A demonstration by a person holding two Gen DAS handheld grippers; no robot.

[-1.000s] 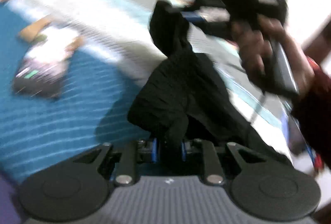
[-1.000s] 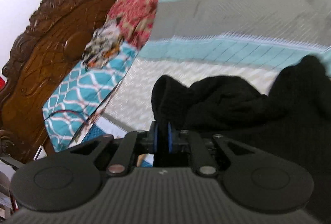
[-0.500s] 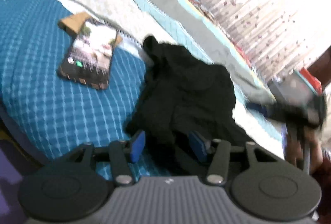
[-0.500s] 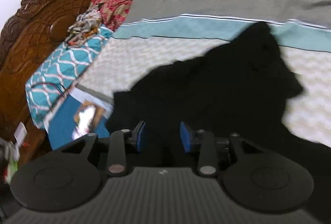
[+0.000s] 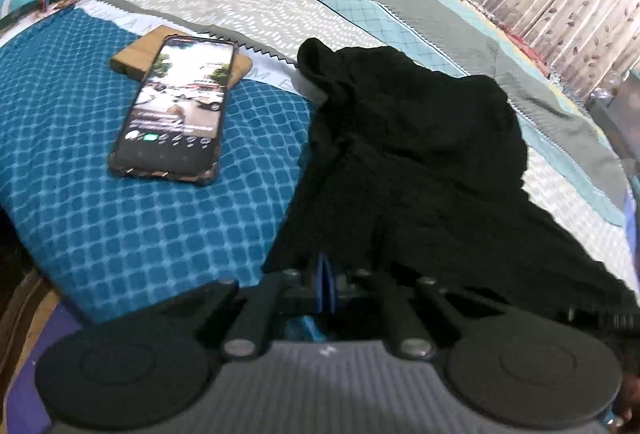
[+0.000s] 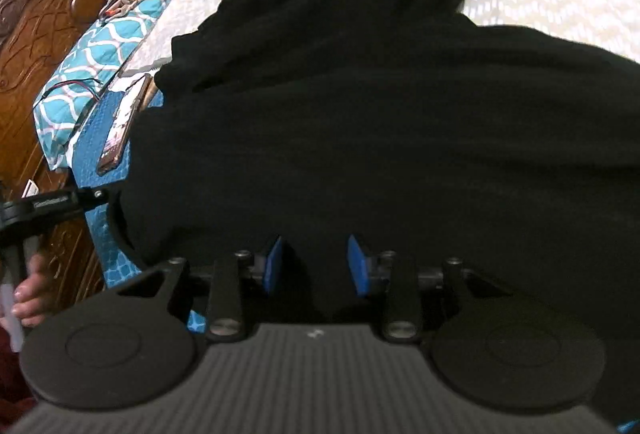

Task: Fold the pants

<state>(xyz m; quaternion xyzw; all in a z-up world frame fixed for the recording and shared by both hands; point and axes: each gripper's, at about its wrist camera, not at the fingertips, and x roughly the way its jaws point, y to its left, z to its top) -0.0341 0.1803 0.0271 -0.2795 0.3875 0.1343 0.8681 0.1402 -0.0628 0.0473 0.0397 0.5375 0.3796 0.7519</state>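
Since a second ago we have let the black pants [image 5: 408, 153] drop in a crumpled heap on the bed [image 5: 140, 234]; our left gripper [image 5: 325, 288] is closed empty and our right gripper [image 6: 316, 266] is half open over the cloth.

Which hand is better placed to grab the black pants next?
Probably the right: its tongs stand open directly over the crumpled black fabric pants. The left tongs are shut at the pants' near edge.

Right hand-held gripper [image 6: 316, 266] hovers, blue pads apart, over black pants [image 6: 360, 113].
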